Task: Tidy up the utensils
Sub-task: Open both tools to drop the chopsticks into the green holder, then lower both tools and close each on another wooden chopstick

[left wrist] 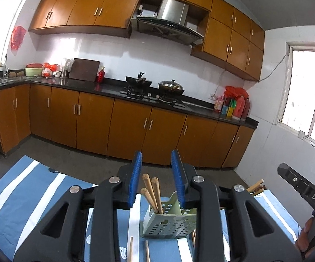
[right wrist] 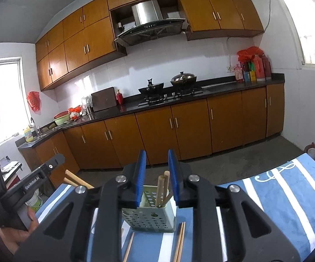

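Note:
In the left wrist view my left gripper is open over a green perforated holder. Three wooden chopsticks stand in the holder, their tops between the blue pads without touching them. In the right wrist view my right gripper is open too. A pale green holder lies below it, and the chopsticks standing in it rise between the pads, close to the right one. Loose chopsticks lie on the striped cloth in front of each holder.
The blue and white striped cloth covers the table. The right gripper's body and a hand show at the right, with chopstick ends beside them. The left gripper's body shows at the left. Kitchen cabinets stand across the floor.

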A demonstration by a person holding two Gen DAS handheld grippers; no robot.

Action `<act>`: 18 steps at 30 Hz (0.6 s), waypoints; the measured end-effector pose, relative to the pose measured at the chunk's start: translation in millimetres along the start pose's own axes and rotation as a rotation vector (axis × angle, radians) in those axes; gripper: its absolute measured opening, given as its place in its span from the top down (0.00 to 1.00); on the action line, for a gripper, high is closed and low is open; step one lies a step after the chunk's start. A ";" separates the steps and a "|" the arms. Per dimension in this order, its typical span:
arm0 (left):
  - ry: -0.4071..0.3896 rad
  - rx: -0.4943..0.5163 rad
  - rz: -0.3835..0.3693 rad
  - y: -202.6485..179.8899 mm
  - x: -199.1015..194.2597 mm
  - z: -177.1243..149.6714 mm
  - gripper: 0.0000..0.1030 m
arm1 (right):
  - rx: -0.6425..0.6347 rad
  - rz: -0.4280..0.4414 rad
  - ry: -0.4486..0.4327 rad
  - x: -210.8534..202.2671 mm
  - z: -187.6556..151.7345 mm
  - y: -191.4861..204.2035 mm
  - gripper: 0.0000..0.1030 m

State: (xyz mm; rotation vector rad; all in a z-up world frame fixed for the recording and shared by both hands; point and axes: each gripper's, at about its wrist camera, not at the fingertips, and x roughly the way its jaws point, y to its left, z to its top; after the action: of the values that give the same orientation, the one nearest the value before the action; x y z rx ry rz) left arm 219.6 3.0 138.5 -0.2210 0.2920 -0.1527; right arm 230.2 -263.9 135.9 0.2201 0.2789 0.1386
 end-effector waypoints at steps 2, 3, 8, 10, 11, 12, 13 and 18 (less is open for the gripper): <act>-0.008 -0.001 0.002 2.4 -8.4 1.5 0.72 | 0.004 -0.005 -0.005 -10.2 -1.6 -2.7 0.78; -0.011 0.001 0.004 4.5 -14.6 0.9 0.72 | 0.006 -0.011 -0.005 -17.3 -4.2 -4.9 0.78; 0.013 0.024 0.027 16.5 -37.2 -15.0 0.72 | 0.020 -0.035 0.034 -37.1 -29.5 -17.6 0.75; 0.056 0.034 0.042 25.0 -43.1 -30.7 0.72 | 0.021 -0.054 0.077 -38.9 -48.9 -22.9 0.75; 0.077 0.038 0.051 28.9 -44.0 -37.1 0.72 | 0.020 -0.070 0.110 -38.0 -62.4 -26.5 0.75; 0.101 0.042 0.059 34.2 -45.5 -46.5 0.72 | 0.023 -0.075 0.134 -36.0 -71.6 -28.7 0.75; 0.128 0.045 0.065 38.9 -45.8 -55.3 0.72 | 0.030 -0.080 0.177 -31.8 -86.1 -32.2 0.75; 0.286 0.063 0.095 58.4 -38.9 -111.4 0.72 | 0.048 -0.100 0.385 -4.9 -157.3 -38.9 0.75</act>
State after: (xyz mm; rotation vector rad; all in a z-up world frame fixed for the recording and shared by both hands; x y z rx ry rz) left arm 156.1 44.8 31.0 -0.1216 0.5802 -0.0990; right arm 184.4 -271.6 -19.5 0.2256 0.6761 0.0745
